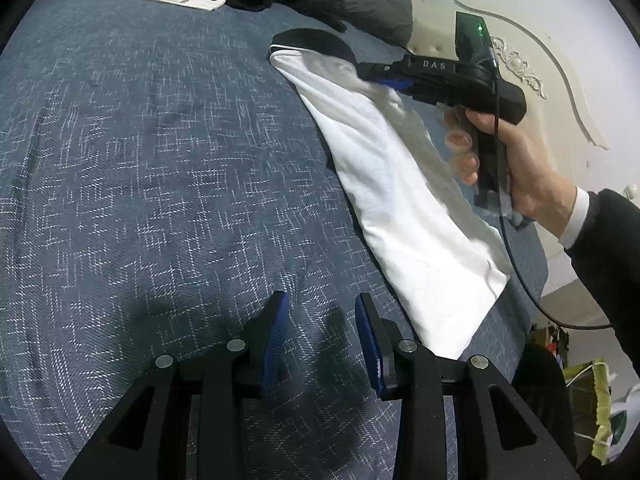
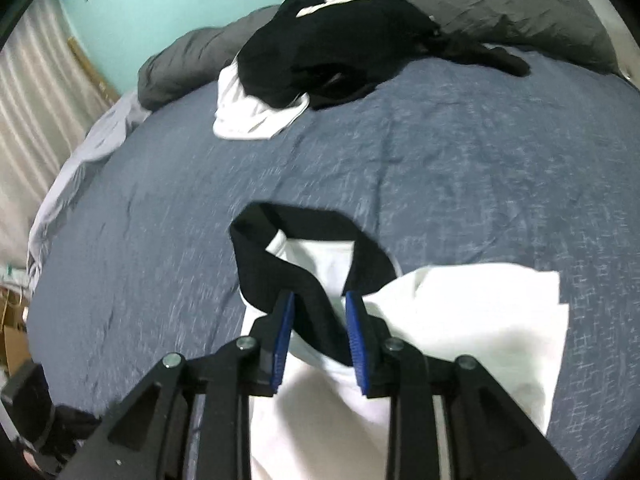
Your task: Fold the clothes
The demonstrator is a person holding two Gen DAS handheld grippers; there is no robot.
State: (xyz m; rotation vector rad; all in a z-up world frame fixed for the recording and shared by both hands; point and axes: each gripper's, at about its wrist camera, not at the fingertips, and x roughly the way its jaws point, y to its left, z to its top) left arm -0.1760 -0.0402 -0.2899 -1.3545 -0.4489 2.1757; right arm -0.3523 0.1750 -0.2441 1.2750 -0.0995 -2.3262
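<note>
A white garment with a black collar point(image 1: 400, 184) lies folded into a long strip on the blue bedspread point(image 1: 160, 160). My left gripper point(image 1: 322, 308) is open and empty, hovering over the bedspread beside the strip's near end. My right gripper point(image 2: 320, 308) is open, its blue pads straddling the black collar band point(image 2: 280, 264) of the white garment point(image 2: 460, 312). In the left wrist view the right gripper point(image 1: 376, 76) sits over the collar end point(image 1: 316, 40), held by a hand.
A pile of black and white clothes point(image 2: 320, 56) lies at the far side of the bed against a grey duvet point(image 2: 500, 8). A cream headboard point(image 1: 520, 64) stands past the bed's edge. The left gripper's body point(image 2: 40, 420) shows at lower left.
</note>
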